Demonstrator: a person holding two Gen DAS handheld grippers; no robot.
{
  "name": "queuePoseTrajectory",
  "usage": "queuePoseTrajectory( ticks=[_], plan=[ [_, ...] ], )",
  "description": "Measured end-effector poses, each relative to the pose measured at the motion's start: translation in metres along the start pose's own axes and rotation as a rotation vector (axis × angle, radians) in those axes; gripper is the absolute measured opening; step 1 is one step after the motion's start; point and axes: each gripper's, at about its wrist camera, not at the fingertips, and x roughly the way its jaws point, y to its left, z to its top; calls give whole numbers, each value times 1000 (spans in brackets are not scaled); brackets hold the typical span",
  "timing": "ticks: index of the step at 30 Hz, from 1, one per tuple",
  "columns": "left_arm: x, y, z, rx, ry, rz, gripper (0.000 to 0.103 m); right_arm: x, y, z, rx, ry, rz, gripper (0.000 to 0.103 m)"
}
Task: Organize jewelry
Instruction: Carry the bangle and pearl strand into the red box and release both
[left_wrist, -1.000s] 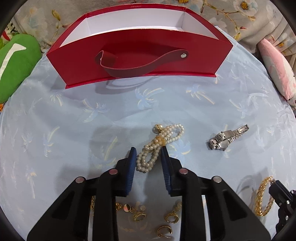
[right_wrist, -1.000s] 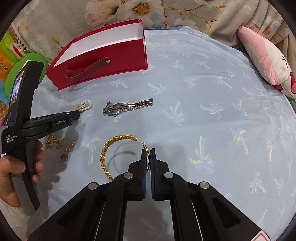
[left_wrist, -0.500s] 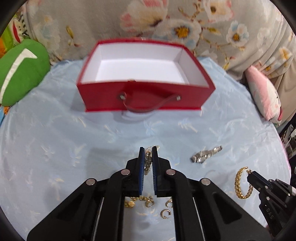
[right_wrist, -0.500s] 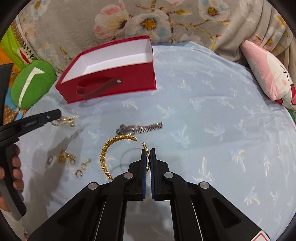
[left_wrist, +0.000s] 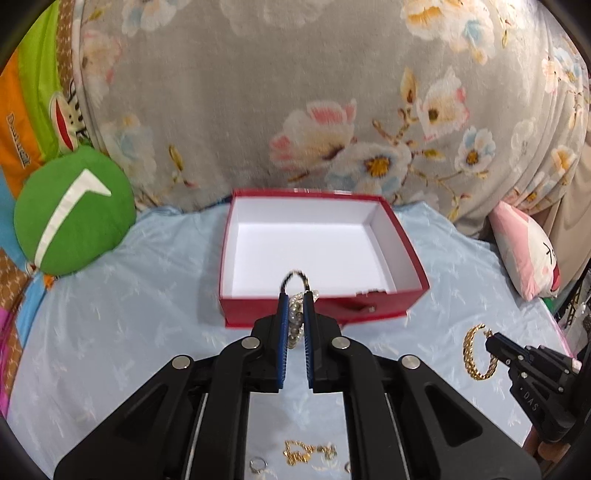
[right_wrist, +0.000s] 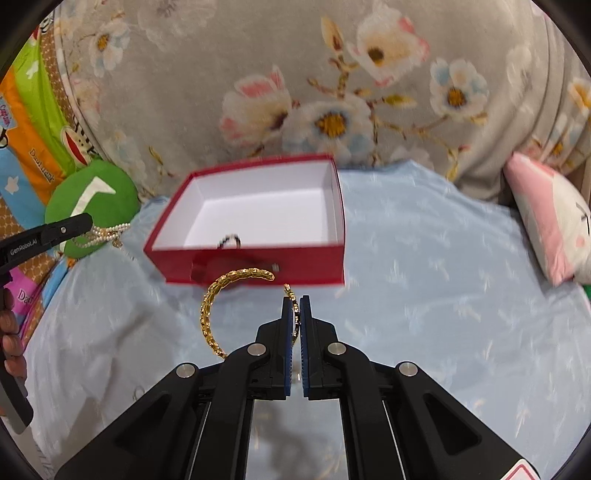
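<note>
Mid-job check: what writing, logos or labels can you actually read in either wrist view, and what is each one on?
"GenRobot.AI": side of the left gripper.
"DAS": body of the right gripper.
"Daa…": orange printed fabric, the rest blurred.
Text on the orange fabric's upper left edge: too small to read.
The red box: no text visible.

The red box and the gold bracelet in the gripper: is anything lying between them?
No. In the right wrist view, only bare blue cloth lies between the red box and the gold bracelet held by the right gripper.
</note>
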Motion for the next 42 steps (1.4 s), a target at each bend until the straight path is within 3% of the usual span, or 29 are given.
queuePoseTrajectory(
  ticks=[9, 18, 32, 38, 42],
  plan=[
    [32, 0, 51, 8, -56, 27, 7, 22, 17, 79, -39, -112, 9, 3],
    [105, 0, 69, 7, -11, 44, 7, 88, 25, 118, -45, -90, 13, 3],
    [198, 3, 58, 18, 85, 68, 7, 187, 23, 113, -32, 32, 2, 3],
    [221, 6, 52, 10, 116, 79, 7, 211, 20, 110, -21, 56, -7, 4],
    [231, 7, 49, 8, 131, 83, 7, 222, 20, 108, -16, 64, -10, 9]
  ],
)
